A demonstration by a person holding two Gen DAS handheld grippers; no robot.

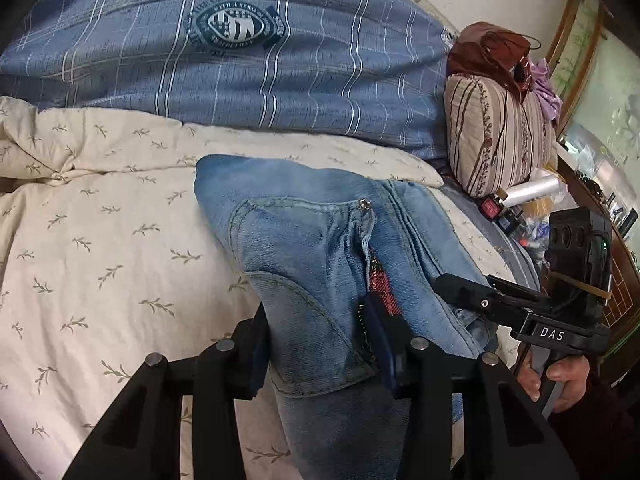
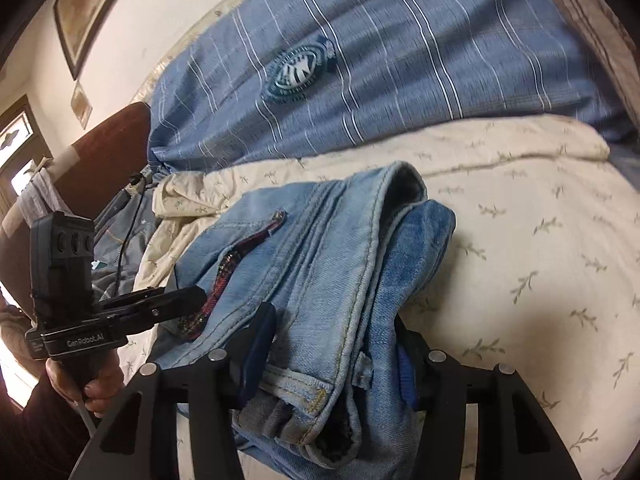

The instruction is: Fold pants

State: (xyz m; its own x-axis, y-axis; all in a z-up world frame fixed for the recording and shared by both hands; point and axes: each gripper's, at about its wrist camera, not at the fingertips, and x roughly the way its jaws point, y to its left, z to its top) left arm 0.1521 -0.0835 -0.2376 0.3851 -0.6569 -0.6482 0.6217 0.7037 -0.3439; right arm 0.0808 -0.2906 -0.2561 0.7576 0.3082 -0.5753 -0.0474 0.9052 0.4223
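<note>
Centrally, light blue jeans [image 1: 320, 248] lie folded into a thick bundle on a cream quilt [image 1: 100, 240] printed with small leaf sprigs. A red patterned strip [image 2: 224, 276] runs along a pocket seam. The left gripper [image 1: 320, 344] has its 2 fingers clamped on 1 end of the bundle, denim pinched between the blue pads [image 1: 382, 336]. The right gripper [image 2: 332, 360] is clamped on the other end, at the waistband, layers of cloth bunched between its fingers. Each gripper shows in the other's view, held by a hand [image 1: 560, 380] at the bundle's edge. Behind the quilt lies a blue striped duvet [image 1: 240, 60] with a round crest. A striped pillow [image 1: 496, 136] stands at the right, with brown clothing [image 1: 488, 48] on top. Small clutter lies near it, too blurred to name.
</note>
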